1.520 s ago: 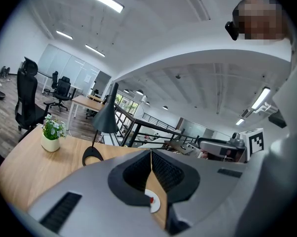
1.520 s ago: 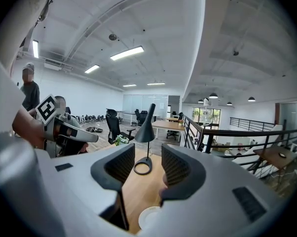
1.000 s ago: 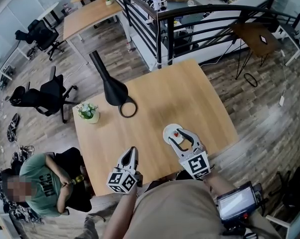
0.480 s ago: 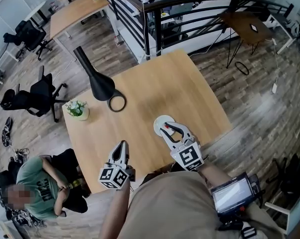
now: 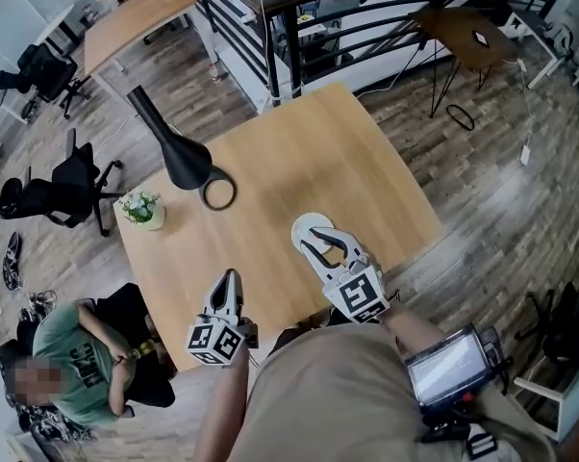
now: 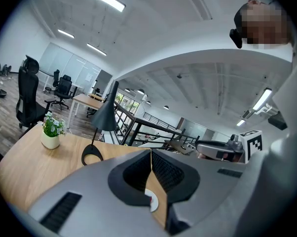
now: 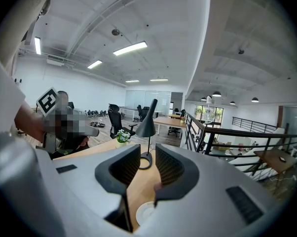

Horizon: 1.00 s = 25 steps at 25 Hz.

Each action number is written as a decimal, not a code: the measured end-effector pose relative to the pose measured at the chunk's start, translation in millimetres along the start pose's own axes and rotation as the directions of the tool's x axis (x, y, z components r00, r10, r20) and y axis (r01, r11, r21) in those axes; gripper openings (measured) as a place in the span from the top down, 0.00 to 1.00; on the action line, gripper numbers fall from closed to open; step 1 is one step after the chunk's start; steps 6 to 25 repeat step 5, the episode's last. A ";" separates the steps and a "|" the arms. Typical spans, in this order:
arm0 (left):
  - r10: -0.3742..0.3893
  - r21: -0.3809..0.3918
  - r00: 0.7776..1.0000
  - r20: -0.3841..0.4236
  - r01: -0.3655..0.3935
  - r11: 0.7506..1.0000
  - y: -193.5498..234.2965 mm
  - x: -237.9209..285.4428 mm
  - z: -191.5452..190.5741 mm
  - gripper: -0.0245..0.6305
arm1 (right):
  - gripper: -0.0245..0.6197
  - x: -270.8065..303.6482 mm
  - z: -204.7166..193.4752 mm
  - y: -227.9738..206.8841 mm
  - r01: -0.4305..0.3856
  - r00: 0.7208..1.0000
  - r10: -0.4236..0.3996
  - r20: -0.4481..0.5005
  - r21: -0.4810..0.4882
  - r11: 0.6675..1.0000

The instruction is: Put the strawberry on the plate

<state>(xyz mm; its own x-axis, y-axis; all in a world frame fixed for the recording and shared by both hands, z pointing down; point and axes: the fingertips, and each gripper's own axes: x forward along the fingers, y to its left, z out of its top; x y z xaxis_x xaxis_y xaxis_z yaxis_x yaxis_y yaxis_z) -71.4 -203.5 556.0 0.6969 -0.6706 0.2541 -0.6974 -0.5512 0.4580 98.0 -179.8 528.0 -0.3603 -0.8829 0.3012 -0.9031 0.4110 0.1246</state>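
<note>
So compared with a second back, the thing that's changed for us is the right gripper. Its jaws have just been closing in from a wide spread to roughly a half gap, with the strawberry between them. Both grippers sit at the same spots over the table as before. Only our head camera has drifted, so everything lands a bit further up and left in the head view.

Right now that right gripper reaches out over the near side of the little white plate. In its own view we see the two black pads clearly apart, with bare wood showing through the gap and the plate rim down below. A blurry reddish patch sits against the inner side of the right-hand pad and nothing sits against the other one, so it doesn't look pinched to us. From the left gripper view the strawberry is just a small red speck on the plate.

The left gripper hovers by the near edge of the table, well apart from the plate. Its jaws are pressed together at the tips with nothing in them.

Further back on the table we have a black desk lamp, plus a small potted plant near the left edge. A person in a green shirt sits beside the table at lower left.
</note>
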 end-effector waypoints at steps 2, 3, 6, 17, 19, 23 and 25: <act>-0.001 -0.002 1.000 0.001 0.001 1.000 1.4 -1.0 -0.4 0.96 | 0.80 0.3 -1.4 0.5 0.002 1.000 -0.002 -0.004 -0.001 1.000; -0.002 -0.004 1.000 0.001 0.002 1.000 2.2 -1.9 -1.1 0.96 | 0.80 0.0 -2.2 1.0 0.004 1.000 -0.004 -0.007 -0.001 1.000; -0.005 -0.008 1.000 -0.002 0.005 1.000 3.5 -3.8 -3.3 0.96 | 0.80 -1.2 -4.3 2.3 0.010 1.000 -0.010 -0.014 0.000 1.000; -0.005 -0.008 1.000 -0.002 0.005 1.000 3.5 -3.8 -3.3 0.96 | 0.80 -1.2 -4.3 2.3 0.010 1.000 -0.010 -0.014 0.000 1.000; -0.005 -0.008 1.000 -0.002 0.005 1.000 3.5 -3.8 -3.3 0.96 | 0.80 -1.2 -4.3 2.3 0.010 1.000 -0.010 -0.014 0.000 1.000; -0.005 -0.008 1.000 -0.002 0.005 1.000 3.5 -3.8 -3.3 0.96 | 0.80 -1.2 -4.3 2.3 0.010 1.000 -0.010 -0.014 0.000 1.000; -0.005 -0.008 1.000 -0.002 0.005 1.000 3.5 -3.8 -3.3 0.96 | 0.80 -1.2 -4.3 2.3 0.010 1.000 -0.010 -0.014 0.000 1.000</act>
